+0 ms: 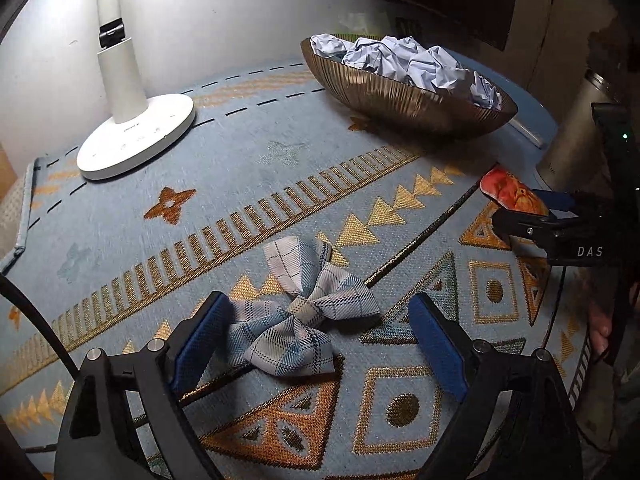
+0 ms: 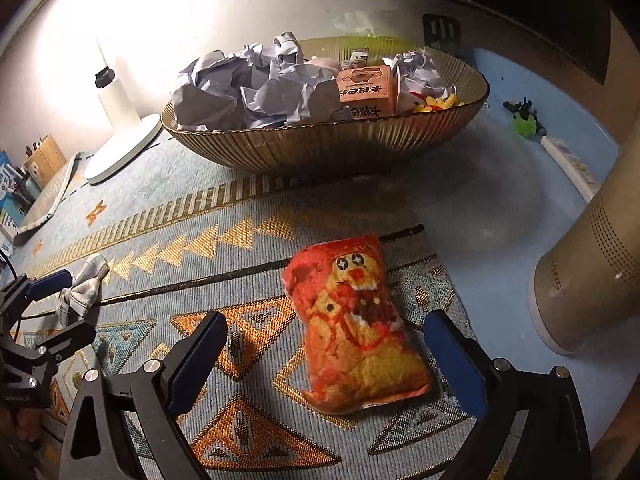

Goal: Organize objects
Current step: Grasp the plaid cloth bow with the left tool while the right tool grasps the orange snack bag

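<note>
A: The left hand-held gripper is spread wide, its blue pads either side of the plaid bow; the left pad looks to be against the cloth, nothing pinched.

B: And the right hand-held gripper?

A: Also spread, straddling the orange plush pouch, pads clear of it. Both things lie flat on the patterned mat covering the desk, probably waiting to go in the ribbed bowl at the far side.

B: Room to move?

A: The mat between the items and the bowl is open. The bowl is heaped with crumpled paper. A lamp base stands far left, a tall cylinder close on the right.
</note>
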`<state>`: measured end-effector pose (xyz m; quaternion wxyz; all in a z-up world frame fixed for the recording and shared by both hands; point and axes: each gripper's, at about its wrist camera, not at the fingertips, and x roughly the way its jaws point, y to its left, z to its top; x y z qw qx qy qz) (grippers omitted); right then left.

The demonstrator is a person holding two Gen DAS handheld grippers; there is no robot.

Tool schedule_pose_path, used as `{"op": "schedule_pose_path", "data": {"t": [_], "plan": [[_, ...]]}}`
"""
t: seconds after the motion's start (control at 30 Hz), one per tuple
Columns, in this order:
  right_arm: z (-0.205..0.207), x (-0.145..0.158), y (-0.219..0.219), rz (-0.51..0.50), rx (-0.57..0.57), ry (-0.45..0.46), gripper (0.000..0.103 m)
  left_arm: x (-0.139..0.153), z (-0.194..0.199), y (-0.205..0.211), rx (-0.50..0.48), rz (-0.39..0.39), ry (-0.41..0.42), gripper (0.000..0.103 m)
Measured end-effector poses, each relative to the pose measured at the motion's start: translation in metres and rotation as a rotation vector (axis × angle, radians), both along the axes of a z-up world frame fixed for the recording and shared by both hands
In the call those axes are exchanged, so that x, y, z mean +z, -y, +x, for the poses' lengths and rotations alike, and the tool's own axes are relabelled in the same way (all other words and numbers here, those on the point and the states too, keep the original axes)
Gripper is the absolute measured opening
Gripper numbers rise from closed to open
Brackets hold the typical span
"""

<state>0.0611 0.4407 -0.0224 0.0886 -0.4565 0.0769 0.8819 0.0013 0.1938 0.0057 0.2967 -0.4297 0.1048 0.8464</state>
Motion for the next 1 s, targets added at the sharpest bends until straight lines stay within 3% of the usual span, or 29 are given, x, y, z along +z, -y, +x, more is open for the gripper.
{"op": "schedule_pose_path", "data": {"t": [0.27, 0.37, 0.43, 0.53, 0.6, 0.63, 0.7, 0.77, 0.9, 1.0], "plan": [[-0.005, -0.001, 0.002, 0.021, 0.000, 0.007, 0.099, -0.003, 0.005, -0.011, -0.006, -0.072, -0.044, 0.090], [-0.003, 0.002, 0.001, 0.028, -0.027, -0.011, 0.086, -0.003, 0.005, -0.010, -0.004, -0.072, -0.045, 0.090], [-0.002, 0.003, 0.000, 0.048, -0.065, -0.017, 0.064, -0.003, 0.006, -0.010, 0.002, -0.078, -0.053, 0.088], [0.000, 0.005, 0.007, 0.092, -0.064, -0.033, 0.041, 0.001, 0.011, -0.009, -0.005, -0.061, -0.070, 0.056], [0.002, 0.006, 0.018, 0.139, -0.026, -0.031, 0.035, 0.003, 0.013, -0.008, 0.014, -0.060, -0.080, 0.034], [0.004, 0.006, 0.022, 0.150, -0.007, -0.032, 0.035, 0.003, 0.014, -0.008, 0.025, -0.061, -0.082, 0.032], [0.009, 0.007, 0.028, 0.108, 0.035, -0.026, 0.035, 0.004, 0.018, -0.008, 0.043, -0.054, -0.081, 0.018], [0.015, 0.009, 0.032, 0.028, 0.080, -0.015, 0.034, 0.007, 0.024, -0.004, 0.053, -0.002, -0.057, 0.018], [0.028, 0.017, 0.032, -0.275, 0.187, -0.038, 0.033, 0.017, 0.041, -0.002, 0.028, 0.084, -0.030, 0.018], [0.037, 0.029, 0.034, -0.358, 0.229, -0.074, 0.033, 0.031, 0.049, -0.001, 0.011, 0.122, -0.034, 0.018]]}}
